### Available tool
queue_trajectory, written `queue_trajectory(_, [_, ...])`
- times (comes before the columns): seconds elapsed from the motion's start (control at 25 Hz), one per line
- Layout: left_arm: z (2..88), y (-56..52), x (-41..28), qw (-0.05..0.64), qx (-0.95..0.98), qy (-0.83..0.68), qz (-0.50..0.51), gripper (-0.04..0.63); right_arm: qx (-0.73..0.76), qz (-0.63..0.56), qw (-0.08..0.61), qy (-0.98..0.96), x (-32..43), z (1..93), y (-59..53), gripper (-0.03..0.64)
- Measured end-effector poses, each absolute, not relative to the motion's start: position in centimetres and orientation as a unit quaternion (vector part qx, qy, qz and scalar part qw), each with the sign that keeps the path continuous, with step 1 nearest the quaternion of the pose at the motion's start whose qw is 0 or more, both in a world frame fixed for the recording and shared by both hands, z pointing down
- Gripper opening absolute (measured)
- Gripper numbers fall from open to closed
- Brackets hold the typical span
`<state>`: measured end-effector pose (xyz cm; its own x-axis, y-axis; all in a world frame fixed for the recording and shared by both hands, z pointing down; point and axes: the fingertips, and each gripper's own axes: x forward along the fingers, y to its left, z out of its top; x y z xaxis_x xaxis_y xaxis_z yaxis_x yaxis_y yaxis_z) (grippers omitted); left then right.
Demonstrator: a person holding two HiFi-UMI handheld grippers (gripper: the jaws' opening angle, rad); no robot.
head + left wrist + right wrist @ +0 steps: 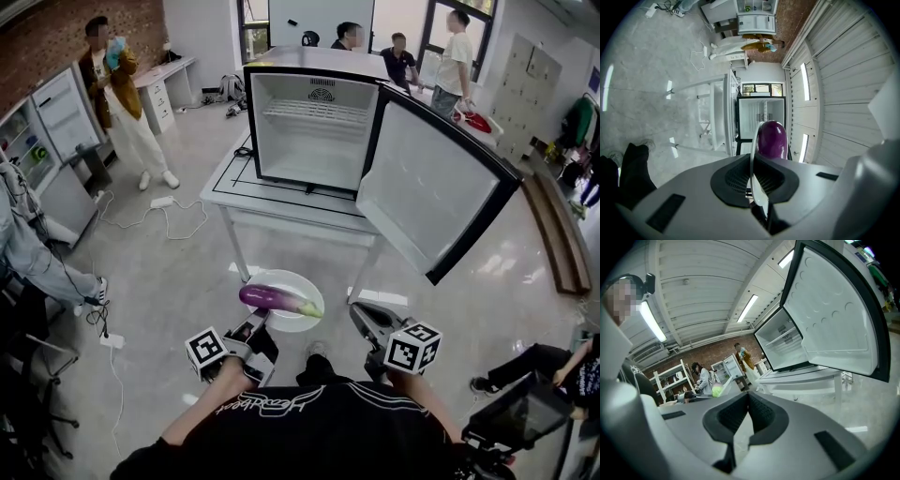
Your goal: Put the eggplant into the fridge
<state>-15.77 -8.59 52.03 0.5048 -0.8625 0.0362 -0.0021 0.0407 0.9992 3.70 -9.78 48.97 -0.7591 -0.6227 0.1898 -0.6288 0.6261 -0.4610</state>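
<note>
Grey glossy floor (169, 272) is reflecting light. Brick wall (47, 37) is running at 10 o'clock, w/ glass-door cabinet (56, 112) standing at 9 & white desk (164, 84) at 11. Windows (253, 23) are showing at 12, lockers (525, 80) at 2. White table (281, 211) is standing ctr; strip lights (747, 308) are glowing overhead.

Ceiling strip lights (652, 322) are flooding the room; glare is streaking the floor (525, 272); fisheye distortion is darkening the gripper views' corners.

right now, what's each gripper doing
left gripper: shut on the rim of the white plate, with the eggplant lying on it.
right gripper: shut, nothing between its jaws.
</note>
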Motion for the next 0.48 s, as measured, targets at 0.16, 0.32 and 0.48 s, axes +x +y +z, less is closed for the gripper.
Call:
queue_trajectory(0.16, [52.1, -10.1, -15.6, 0.626, 0.599, -0.362, -0.344, 0.021, 0.345, 0.264, 0.003, -0.901, 3.8, 49.5, -11.4, 0.008])
queue_trajectory(0.32, [52.0, -12.4, -15.5, 0.624, 0.601, -0.366, -0.34, 0.021, 0.343, 0.266, -0.004, -0.901, 3.8, 49.5, -14.1, 0.008])
queue_trajectory(0.48, [52.5, -15.3, -15.6, 0.626, 0.595, -0.371, -0.341, 0.021, 0.337, 0.27, 0.0, -0.902, 3.4, 50.0, -17.2, 0.008])
